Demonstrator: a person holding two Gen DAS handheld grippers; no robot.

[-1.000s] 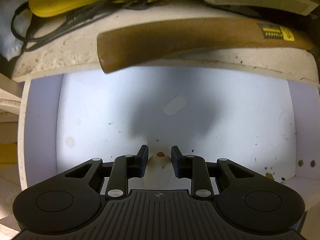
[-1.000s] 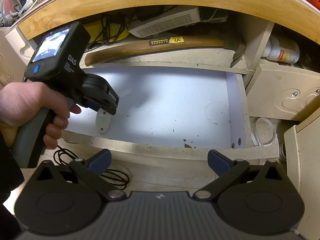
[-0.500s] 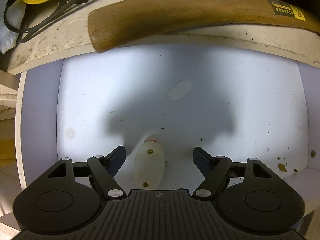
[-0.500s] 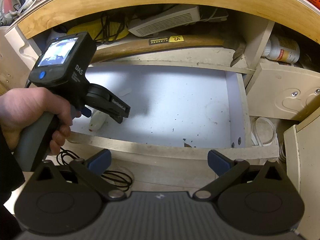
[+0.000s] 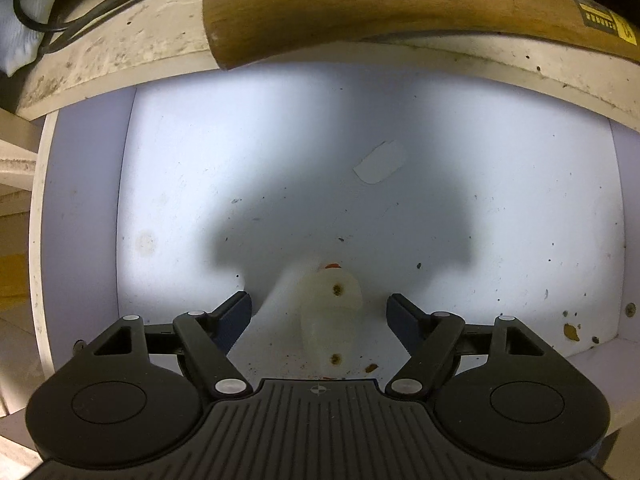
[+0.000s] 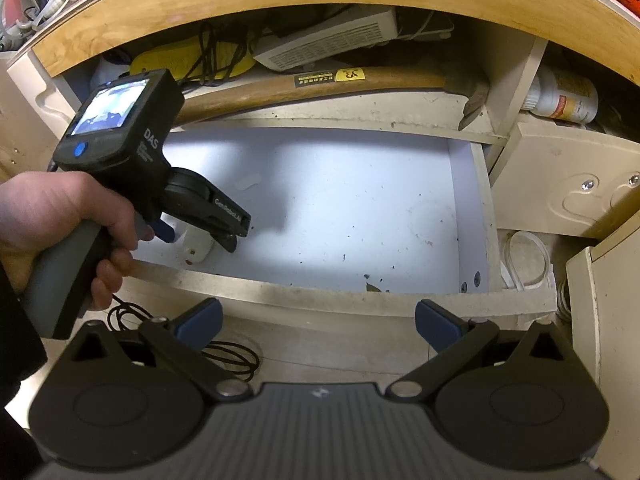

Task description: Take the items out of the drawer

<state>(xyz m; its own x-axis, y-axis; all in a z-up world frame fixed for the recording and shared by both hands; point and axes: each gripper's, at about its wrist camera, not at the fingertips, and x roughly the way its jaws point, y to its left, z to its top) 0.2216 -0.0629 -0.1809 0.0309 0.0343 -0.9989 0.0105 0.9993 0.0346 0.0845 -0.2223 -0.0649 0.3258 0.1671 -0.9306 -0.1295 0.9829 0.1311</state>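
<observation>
The open white drawer (image 5: 168,168) shows in both views (image 6: 360,208). A small white plastic piece (image 5: 330,320) with two screw holes and a red tip lies on the drawer floor near the front left. It also shows in the right wrist view (image 6: 196,246). My left gripper (image 5: 319,320) is open, its fingers on either side of the piece, not touching it. In the right wrist view the left gripper (image 6: 208,232) hangs over the drawer's front left corner. My right gripper (image 6: 318,322) is open and empty, in front of the drawer's front wall. A flat white scrap (image 5: 380,167) lies farther back.
A wooden-handled hammer (image 6: 320,84) lies on the shelf above the drawer, also seen in the left wrist view (image 5: 380,12). Yellow device (image 6: 192,62), black cables, white box (image 6: 328,42) sit behind it. A white bottle (image 6: 564,98) stands at right. A black cable coil (image 6: 224,360) lies below the drawer front.
My left gripper let go of the white plastic piece and opened wide. The piece now lies on the drawer floor between the fingers. The right gripper has not moved.
</observation>
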